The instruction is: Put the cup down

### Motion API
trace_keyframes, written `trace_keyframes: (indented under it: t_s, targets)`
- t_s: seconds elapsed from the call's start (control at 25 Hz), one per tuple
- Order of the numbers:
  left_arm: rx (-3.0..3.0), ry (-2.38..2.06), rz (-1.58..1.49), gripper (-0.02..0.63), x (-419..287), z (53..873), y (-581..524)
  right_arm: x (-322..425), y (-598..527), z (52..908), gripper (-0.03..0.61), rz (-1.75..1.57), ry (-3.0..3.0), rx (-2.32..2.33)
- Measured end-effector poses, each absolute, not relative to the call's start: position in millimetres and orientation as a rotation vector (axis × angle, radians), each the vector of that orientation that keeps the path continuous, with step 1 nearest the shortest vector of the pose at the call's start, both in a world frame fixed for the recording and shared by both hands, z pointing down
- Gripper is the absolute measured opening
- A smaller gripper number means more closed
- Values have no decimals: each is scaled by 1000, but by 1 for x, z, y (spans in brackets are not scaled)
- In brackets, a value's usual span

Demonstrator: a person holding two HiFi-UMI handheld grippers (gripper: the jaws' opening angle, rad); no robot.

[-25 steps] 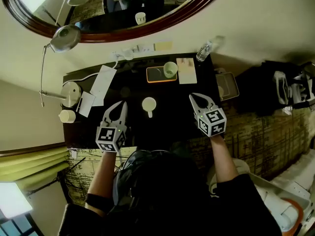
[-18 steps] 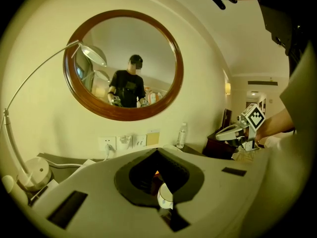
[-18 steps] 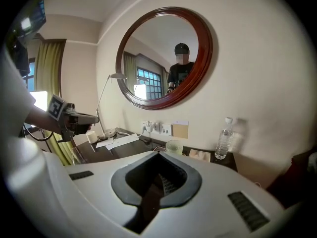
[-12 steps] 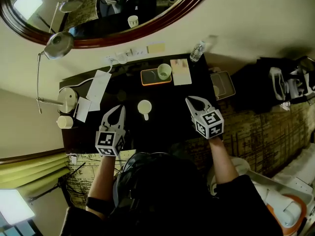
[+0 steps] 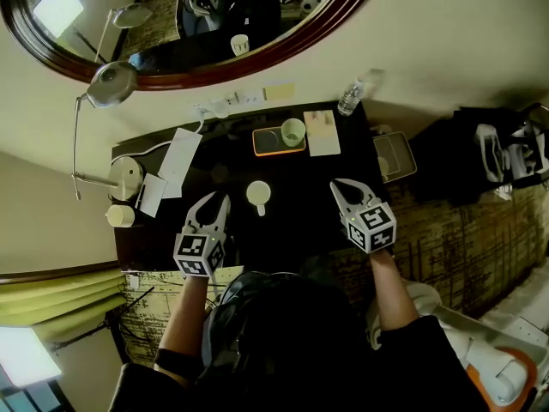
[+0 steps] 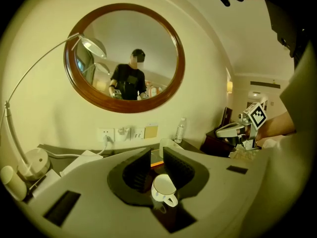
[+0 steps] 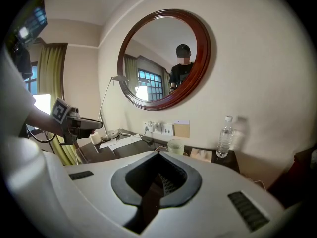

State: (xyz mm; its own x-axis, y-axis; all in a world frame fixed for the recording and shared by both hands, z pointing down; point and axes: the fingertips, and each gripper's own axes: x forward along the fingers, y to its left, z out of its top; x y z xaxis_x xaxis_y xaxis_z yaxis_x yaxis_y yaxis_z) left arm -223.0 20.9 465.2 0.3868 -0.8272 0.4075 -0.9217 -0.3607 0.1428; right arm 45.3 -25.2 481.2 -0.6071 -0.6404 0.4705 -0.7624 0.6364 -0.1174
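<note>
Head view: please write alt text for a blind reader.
A white cup stands on a dark desk between two grippers, touched by neither. The left gripper, whose empty jaws have just been opening, and the shut right gripper point toward the wall.

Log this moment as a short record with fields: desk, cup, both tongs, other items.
desk: dark top below a round mirror
cup: white cup, upright on the desk, handle toward the person, touched by neither tongs
left tongs: jaws narrowly apart, just been opening, nothing between them; the cup stands beyond the tips
right tongs: jaws together, empty
other items: pale green cup on an orange-rimmed tray; water bottle; lamp; papers
</note>
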Motion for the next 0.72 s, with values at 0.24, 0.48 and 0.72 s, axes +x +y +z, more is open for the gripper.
trace_keyframes:
  t_s: [0.24,0.48,0.72]
  targets:
    - [2225,-1368,521,350,-202,507,24,43,-16,484,11,444,-2476,1101]
    - [2180,-1221,734,538,-170,558,18,44,-5,491,11,450,-2462,1087]
    - [2115,-1120,892,563,-144,597,9,48,6,509,12,473,-2427,1057]
